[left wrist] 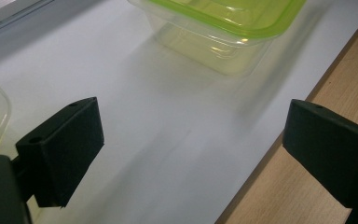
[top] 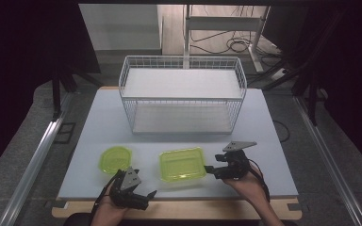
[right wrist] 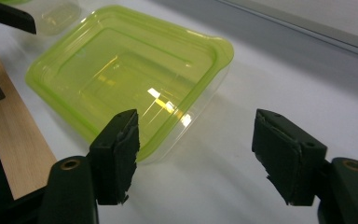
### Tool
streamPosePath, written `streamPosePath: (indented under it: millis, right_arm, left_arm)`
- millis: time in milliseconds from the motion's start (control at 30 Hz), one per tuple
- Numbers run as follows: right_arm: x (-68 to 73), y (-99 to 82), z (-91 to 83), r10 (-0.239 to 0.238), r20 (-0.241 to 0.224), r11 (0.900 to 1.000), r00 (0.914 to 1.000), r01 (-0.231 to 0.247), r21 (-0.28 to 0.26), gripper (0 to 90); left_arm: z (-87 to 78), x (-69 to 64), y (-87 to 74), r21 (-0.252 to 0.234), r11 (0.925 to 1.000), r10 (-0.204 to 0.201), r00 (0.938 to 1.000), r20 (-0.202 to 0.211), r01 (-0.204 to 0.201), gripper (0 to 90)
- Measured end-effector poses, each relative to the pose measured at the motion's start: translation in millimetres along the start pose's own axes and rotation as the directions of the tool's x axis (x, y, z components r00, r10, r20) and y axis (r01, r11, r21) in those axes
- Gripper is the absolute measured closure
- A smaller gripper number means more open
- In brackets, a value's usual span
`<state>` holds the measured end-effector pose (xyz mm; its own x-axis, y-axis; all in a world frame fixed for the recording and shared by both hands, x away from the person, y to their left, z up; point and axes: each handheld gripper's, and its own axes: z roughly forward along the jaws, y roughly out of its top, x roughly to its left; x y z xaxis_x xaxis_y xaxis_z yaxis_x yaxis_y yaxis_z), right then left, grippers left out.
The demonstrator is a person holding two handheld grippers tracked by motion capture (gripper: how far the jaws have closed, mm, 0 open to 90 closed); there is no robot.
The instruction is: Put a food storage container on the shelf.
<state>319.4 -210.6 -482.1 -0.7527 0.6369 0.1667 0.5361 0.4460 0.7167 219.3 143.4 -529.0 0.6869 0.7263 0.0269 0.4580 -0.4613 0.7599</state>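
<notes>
Lining up on the rectangular container (top: 182, 164), your right tool (top: 210, 170) stands spread beside it; next, pinch its rim.

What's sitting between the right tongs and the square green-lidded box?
Nothing visible. The right tongs stand open just off the corner of the square box, with bare table in the gap between them.

containers w/ green lids (top: 182, 164): 2 | wire racks (top: 182, 94): 1 | claws (top: 210, 169): 2
</notes>
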Motion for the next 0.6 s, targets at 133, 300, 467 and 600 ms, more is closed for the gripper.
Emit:
streamPosePath:
  millis: [133,300,467,600]
  right_arm:
    - [-5.1,7.2,4.0,0.028,-0.029,0.9996,0.9992,-0.028,-0.007,39.1]
    - [-8.8,14.3,10.7,0.063,-0.057,0.9980,0.9964,-0.063,0.000,43.7]
    - [-15.2,20.1,25.2,0.111,-0.092,0.9937,0.9896,-0.108,0.030,48.5]
    - [-16.9,21.7,31.9,0.135,-0.111,0.9901,0.9846,-0.130,0.054,50.6]
  left_arm:
    - [0.2,-0.3,0.1,0.000,1.0000,0.005,1.0000,0.000,-0.005,5.5]
    - [0.2,-0.5,0.1,-0.001,1.0000,0.008,1.0000,0.000,-0.008,5.5]
    - [-0.2,-0.6,0.0,-0.002,1.0000,0.009,1.0000,-0.001,-0.009,5.5]
    - [-0.2,-1.0,0.0,-0.001,1.0000,0.009,1.0000,-0.003,-0.009,5.6]
